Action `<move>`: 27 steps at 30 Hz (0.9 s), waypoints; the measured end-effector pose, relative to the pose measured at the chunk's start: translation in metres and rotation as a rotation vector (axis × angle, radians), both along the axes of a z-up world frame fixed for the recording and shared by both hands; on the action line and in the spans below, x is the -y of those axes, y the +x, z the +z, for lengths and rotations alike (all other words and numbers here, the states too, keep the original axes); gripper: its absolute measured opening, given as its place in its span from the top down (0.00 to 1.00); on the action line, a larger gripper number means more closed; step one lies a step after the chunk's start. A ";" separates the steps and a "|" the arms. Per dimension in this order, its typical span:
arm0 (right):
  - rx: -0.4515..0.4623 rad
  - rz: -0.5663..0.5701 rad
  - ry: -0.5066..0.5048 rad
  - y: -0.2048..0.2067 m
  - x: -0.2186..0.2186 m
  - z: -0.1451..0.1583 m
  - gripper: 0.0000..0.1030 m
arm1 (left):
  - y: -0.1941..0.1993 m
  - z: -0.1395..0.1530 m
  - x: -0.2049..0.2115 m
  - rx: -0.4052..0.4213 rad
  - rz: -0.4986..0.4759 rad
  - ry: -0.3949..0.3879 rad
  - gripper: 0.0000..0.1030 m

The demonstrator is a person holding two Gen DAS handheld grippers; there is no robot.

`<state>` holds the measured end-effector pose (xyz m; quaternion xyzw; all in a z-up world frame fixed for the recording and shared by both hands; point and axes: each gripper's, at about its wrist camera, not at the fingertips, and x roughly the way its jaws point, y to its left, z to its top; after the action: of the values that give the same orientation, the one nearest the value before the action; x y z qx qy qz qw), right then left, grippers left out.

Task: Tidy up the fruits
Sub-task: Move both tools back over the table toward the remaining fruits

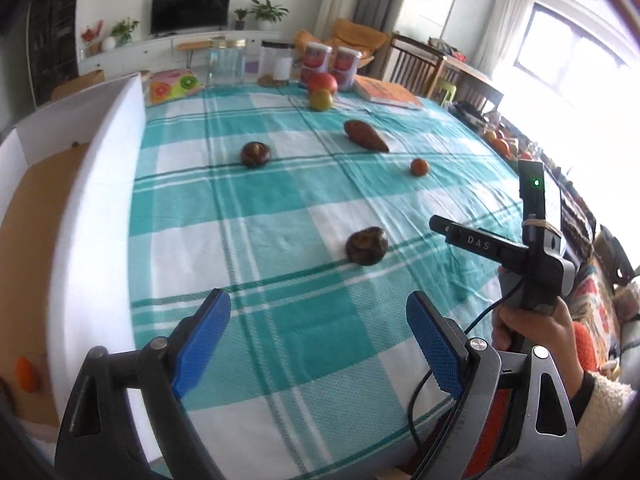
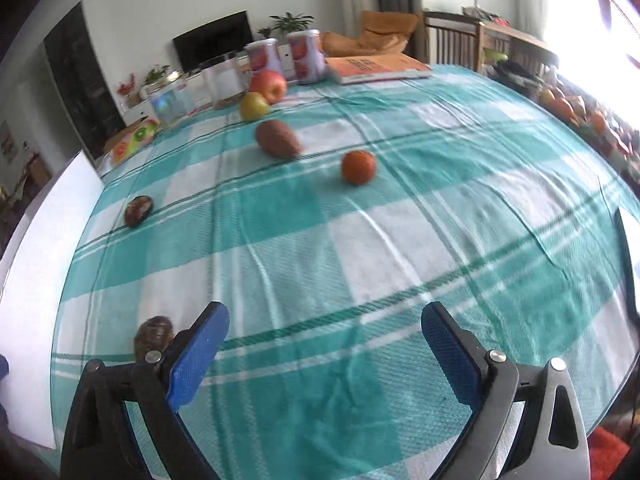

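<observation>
Left wrist view: the left claw [image 1: 318, 344] stands released, jaws wide with nothing between them, above the checked cloth of the desk [image 1: 280, 208]. A wrinkled dark fruit [image 1: 366, 246] lies just ahead of it and slightly to its right, resting apart from both pads. At the left edge stands a white box [image 1: 104, 168] with a cardboard floor, holding a small orange fruit [image 1: 26, 374]. Farther off on the cloth lie a dark round fruit [image 1: 256, 154], an elongated brown fruit [image 1: 366, 136] whose long axis runs diagonally, a small red-orange fruit [image 1: 419, 167], and a green and a red apple near the far edge.

Right wrist view: the right claw [image 2: 324, 354] is likewise released and empty; the wrinkled fruit [image 2: 154, 334] sits beside and outside its left finger [image 2: 198, 358].

Judgement: the wrinkled fruit is the nearest candidate, better aligned with the left claw, which is also the one closer to the box.
</observation>
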<state>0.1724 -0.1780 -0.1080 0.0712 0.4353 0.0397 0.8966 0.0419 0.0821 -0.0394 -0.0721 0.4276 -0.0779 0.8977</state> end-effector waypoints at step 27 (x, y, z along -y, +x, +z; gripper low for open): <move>-0.009 -0.009 0.009 0.004 -0.001 -0.019 0.01 | 0.018 -0.083 0.025 -0.082 -0.009 0.208 0.01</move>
<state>0.1762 -0.1773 -0.1267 0.0773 0.4388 0.0375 0.8944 0.0602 0.0567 -0.1225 0.0206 0.4699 -0.0342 0.8818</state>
